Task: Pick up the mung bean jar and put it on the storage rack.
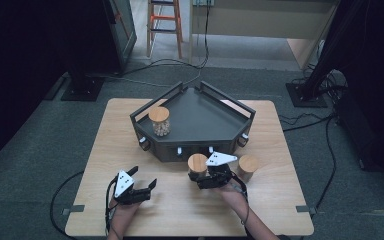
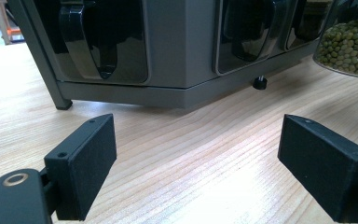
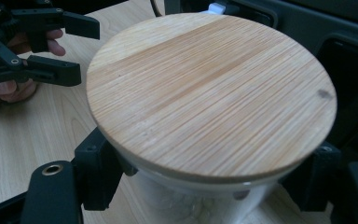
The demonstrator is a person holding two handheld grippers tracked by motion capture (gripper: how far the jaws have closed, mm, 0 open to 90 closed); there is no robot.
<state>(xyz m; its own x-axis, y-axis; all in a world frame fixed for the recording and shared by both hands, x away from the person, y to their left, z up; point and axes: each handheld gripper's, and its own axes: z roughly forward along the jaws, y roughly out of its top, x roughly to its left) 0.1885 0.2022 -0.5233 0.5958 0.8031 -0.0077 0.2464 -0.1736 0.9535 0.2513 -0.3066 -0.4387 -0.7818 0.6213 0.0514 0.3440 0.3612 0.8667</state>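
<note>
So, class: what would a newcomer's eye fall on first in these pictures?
The dark angular tray at the table's centre, with a lidded jar standing on its left side. In front of it the right gripper straddles a wooden-lidded jar, with another jar to its right. The left gripper is open over bare wood.

A light wooden table (image 1: 275, 200) is seen on grey floor — on it a dark angular tray stand (image 1: 195, 145) and two wooden-lidded jars (image 1: 248, 167).
</note>
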